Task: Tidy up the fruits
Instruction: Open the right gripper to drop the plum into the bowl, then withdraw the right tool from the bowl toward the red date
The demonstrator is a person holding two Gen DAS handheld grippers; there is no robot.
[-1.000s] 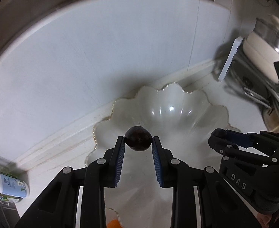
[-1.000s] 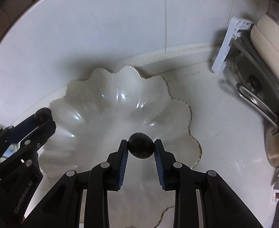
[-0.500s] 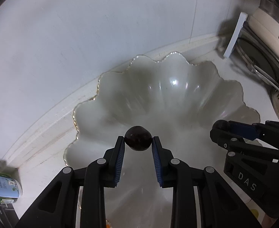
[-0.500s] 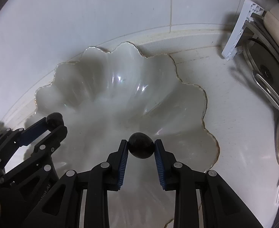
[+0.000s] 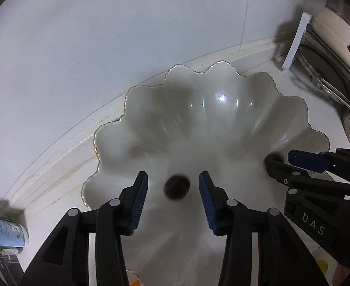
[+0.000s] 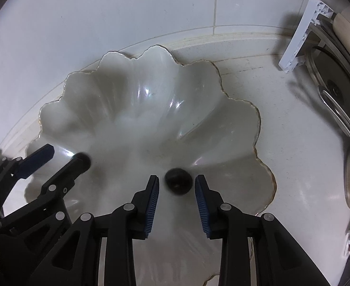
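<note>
Two dark round fruits, one [image 5: 176,187] between the left gripper's [image 5: 173,196] jaws and one [image 6: 178,180] between the right gripper's [image 6: 176,196], both clear of the blue pads as the jaws are opening, so I'd call this a release into the scalloped glass bowl [image 5: 151,124]. The right tool's side reads "DAS". A labelled white bottle [image 5: 4,234] lies beside the bowl, its print too small to read.

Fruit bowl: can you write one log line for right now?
left tool: opening, dark fruit loose | right tool: opening, second fruit loose | over bowl
</note>
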